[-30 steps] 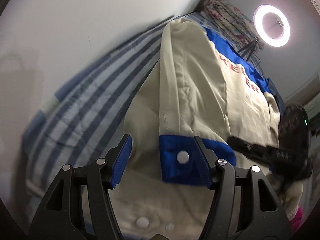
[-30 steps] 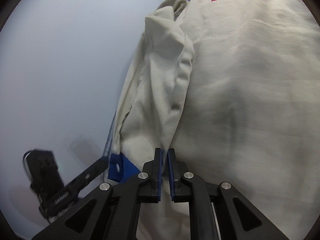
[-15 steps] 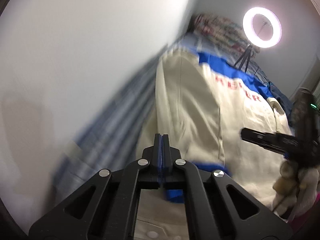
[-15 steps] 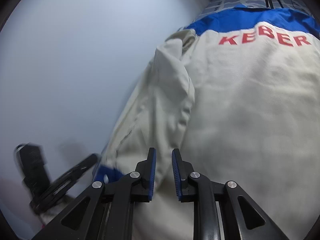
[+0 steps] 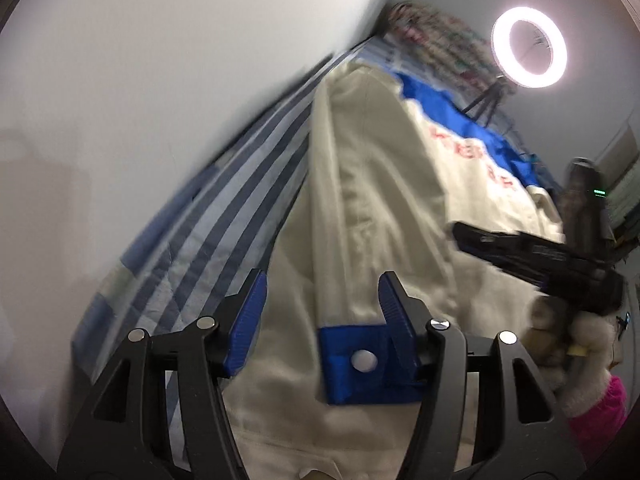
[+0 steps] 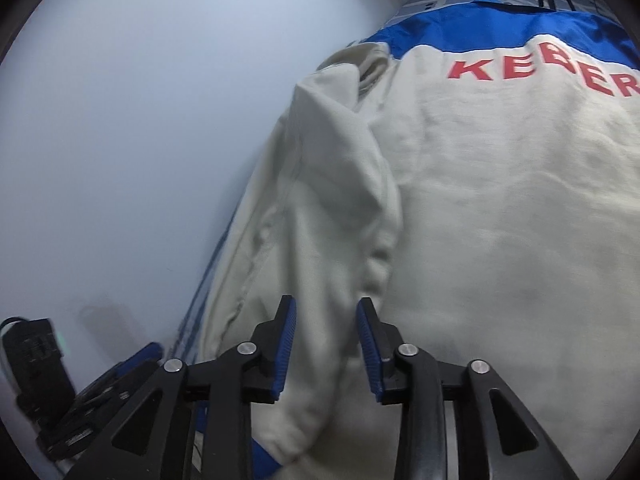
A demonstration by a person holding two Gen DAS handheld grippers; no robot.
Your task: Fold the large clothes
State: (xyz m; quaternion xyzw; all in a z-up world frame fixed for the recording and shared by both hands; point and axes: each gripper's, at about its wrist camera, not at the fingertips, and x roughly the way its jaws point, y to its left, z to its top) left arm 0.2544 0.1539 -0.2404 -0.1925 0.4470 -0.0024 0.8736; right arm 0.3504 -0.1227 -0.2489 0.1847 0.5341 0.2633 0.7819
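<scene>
A cream jacket (image 6: 500, 208) with a blue yoke and red letters lies back-up on the bed. Its sleeve (image 5: 360, 216) is folded lengthwise along the jacket's edge and ends in a blue cuff (image 5: 360, 364) with a white snap. My left gripper (image 5: 322, 312) hovers over the cuff end. Its jaws are opening and the sleeve shows between them, unpressed. My right gripper (image 6: 326, 340) hangs over the middle of the sleeve (image 6: 336, 208). Its jaws are opening too, and the pads are off the cloth below.
A blue-and-grey striped sheet (image 5: 208, 232) covers the bed beside a white wall (image 5: 160, 80). A ring light (image 5: 529, 46) on a tripod and patterned bedding (image 5: 432, 36) stand at the far end. A hand in a fuzzy white sleeve (image 5: 588, 344) holds the right gripper.
My left gripper shut briefly and now stands open again over the cuff. The right gripper let go of the sleeve fold, opened, and drew back from the jacket.
</scene>
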